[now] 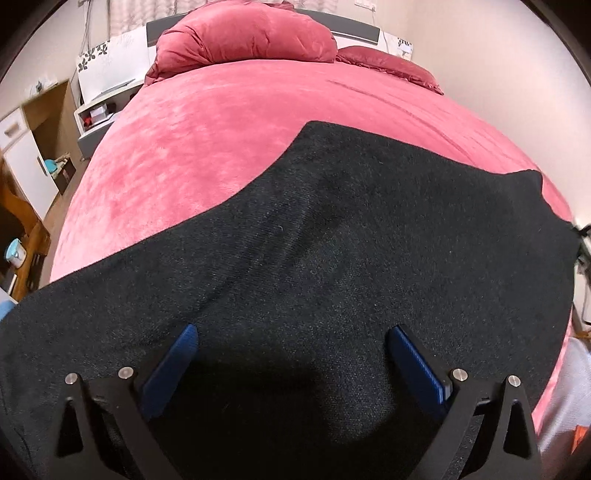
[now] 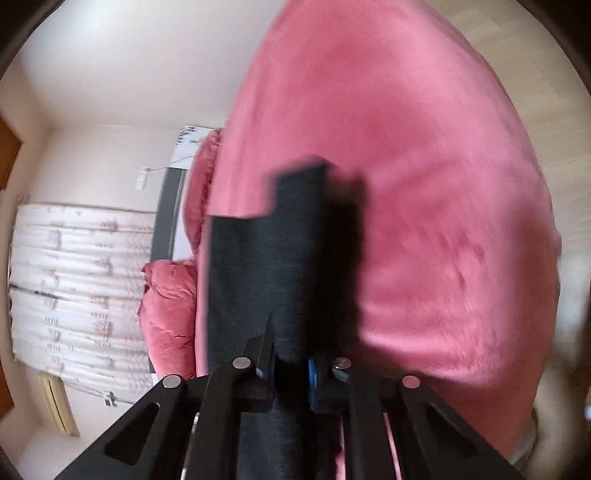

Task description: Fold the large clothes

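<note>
A large black knitted garment (image 1: 332, 240) lies spread over the near part of a bed with a pink fleece cover (image 1: 221, 147). My left gripper (image 1: 292, 330) hovers just above the cloth near its front edge. Its blue pads (image 1: 177, 365) stand wide apart with nothing pinched between them. In the right wrist view the camera is rolled sideways and the picture is blurred. There my right gripper (image 2: 291, 354) is shut on a stretch of the black garment (image 2: 266, 258), which runs away from the fingers over the pink cover (image 2: 424, 184).
Pink pillows (image 1: 247, 33) lie at the head of the bed against a grey headboard (image 1: 354, 29). A white nightstand (image 1: 99, 114) and wooden cabinets (image 1: 44, 122) stand to the left. A pale patterned curtain (image 2: 74, 288) hangs behind the headboard.
</note>
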Demonstrator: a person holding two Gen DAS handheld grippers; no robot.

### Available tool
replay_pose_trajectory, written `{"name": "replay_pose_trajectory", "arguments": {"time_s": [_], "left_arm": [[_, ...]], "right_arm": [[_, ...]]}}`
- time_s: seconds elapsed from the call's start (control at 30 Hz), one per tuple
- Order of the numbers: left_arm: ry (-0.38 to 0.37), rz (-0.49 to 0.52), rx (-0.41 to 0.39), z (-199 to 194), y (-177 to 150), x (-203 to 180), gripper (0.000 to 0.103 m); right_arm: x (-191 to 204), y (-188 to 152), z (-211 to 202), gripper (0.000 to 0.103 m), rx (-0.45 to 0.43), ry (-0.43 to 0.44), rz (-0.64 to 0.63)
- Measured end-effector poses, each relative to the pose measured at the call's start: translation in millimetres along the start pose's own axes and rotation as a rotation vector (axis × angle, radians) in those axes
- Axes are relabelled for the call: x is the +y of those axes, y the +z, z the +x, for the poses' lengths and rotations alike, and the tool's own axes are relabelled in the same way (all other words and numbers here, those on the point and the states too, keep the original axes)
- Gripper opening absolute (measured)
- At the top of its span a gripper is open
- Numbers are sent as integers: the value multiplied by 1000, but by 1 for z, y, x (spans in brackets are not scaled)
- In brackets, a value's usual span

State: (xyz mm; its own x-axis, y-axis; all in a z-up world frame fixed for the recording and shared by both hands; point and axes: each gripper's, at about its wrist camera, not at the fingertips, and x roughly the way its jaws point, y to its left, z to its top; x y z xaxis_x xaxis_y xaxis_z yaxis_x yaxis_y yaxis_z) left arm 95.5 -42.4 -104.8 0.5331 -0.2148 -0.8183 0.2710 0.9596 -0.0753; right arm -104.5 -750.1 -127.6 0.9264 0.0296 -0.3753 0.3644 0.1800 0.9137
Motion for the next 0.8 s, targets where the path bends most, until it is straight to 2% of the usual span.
{"name": "replay_pose_trajectory", "arguments": {"time_s": [0.1, 0.13, 0.2, 0.23, 0.27, 0.3, 0.37, 0.4, 0.53, 0.6, 0.7, 0.8], "left_arm": [[0, 0, -3, 0, 0, 0, 103], [-1, -1, -4, 0, -1, 0, 103], [-4, -2, -5, 1, 0, 0, 103], [-5, -1, -5, 1, 0, 0, 103], [-7, -1, -5, 1, 1, 1, 103], [-8, -2, -6, 2, 1, 1, 103], [-8, -2, -10, 2, 1, 3, 103], [-7, -2, -14, 2, 1, 2, 103], [-8, -3, -22, 1, -2, 1, 103], [-13, -7, -25, 0, -3, 2, 103], [-16, -9, -28, -2, -5, 3, 103], [-11, -5, -29, -3, -8, 2, 103]], "right_arm": [[29, -1, -25, 11, -76, 18, -111], [29, -2, -24, 11, -76, -8, -113], [8, -3, -17, 11, -40, -113, -65], [-3, -3, -12, 15, -16, -142, -38], [-18, -4, -8, 16, 5, -136, 9], [-24, -4, -9, 19, -3, -89, 44], [-33, -3, -11, 30, -31, -16, 105], [-35, -2, -9, 30, -46, 14, 140], [-32, 0, 0, 33, -54, 37, 203], [-23, 2, 5, 33, -27, 23, 202], [-21, 1, 6, 24, -20, 12, 243], [-14, -6, 8, 17, -36, -30, 215]]}}
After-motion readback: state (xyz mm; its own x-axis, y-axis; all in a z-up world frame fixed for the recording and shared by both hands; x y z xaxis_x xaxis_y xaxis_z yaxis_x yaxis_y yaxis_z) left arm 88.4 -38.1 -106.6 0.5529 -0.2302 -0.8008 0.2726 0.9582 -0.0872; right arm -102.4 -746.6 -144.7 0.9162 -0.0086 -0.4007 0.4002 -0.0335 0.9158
